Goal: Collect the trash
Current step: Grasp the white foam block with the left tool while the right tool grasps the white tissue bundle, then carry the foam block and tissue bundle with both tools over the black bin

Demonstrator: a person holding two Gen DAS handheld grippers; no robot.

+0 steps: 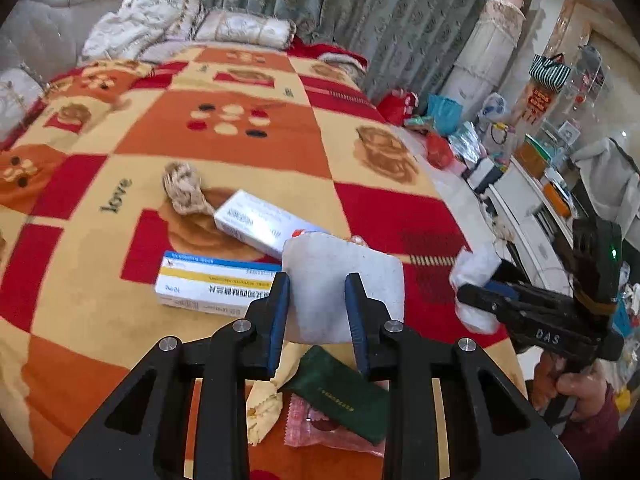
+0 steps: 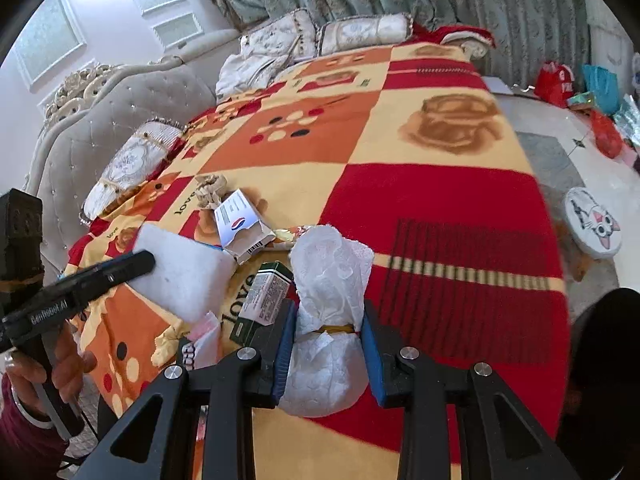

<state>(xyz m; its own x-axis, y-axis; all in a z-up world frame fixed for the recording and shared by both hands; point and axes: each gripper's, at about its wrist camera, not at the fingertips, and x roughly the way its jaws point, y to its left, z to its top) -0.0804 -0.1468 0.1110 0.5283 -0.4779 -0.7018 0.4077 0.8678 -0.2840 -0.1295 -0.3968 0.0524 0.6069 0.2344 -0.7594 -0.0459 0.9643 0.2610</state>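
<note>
My left gripper (image 1: 318, 280) is shut on a white foam pad (image 1: 340, 272) and holds it above the bed; the pad also shows in the right wrist view (image 2: 184, 272). My right gripper (image 2: 330, 312) is shut on a crumpled white tissue wad (image 2: 328, 280), which shows at the right of the left wrist view (image 1: 474, 276). On the blanket lie two medicine boxes (image 1: 212, 284) (image 1: 260, 222), a beige crumpled paper (image 1: 184, 190), a dark green pouch (image 1: 344, 396), a pink wrapper (image 1: 316, 424) and a green-and-white carton (image 2: 264, 292).
The bed carries a red, orange and yellow checked blanket (image 2: 420, 200), with pillows (image 2: 360, 32) at the far end and a tufted headboard (image 2: 100, 120) at the left. Bags and clutter (image 1: 448, 128) lie on the floor at the right. A round cat-print stool (image 2: 592, 222) stands beside the bed.
</note>
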